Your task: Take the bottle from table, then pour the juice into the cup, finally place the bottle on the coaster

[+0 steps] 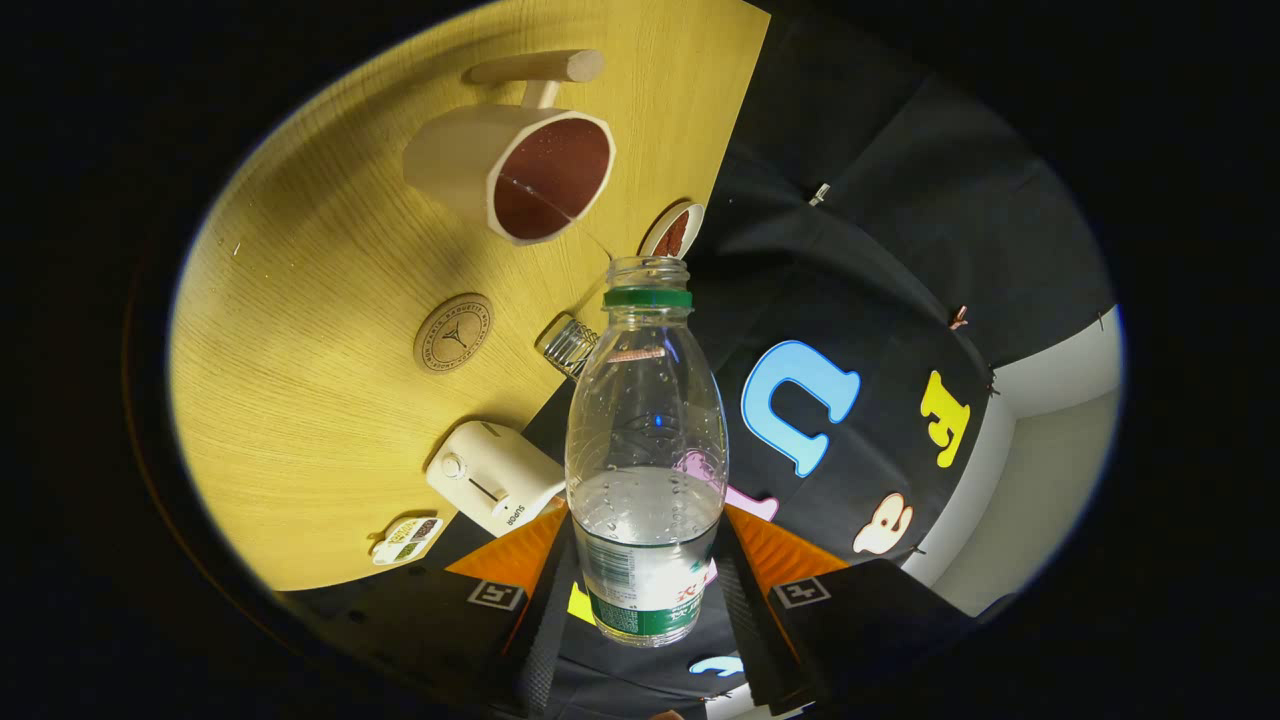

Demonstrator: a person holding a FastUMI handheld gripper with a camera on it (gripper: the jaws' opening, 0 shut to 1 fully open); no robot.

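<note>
jaws (645, 590) pinching bottle (645, 450) at its labelled lower body, one finger each side | bottle tipped, uncapped, part full of clear liquid, thin stream from mouth into cup (520, 170) | coaster (453, 333) on counter (300, 420) between jaws and cup, bare | white appliance (492, 476) nearer the jaws, at counter edge | small dish (672, 232) beside cup
</note>
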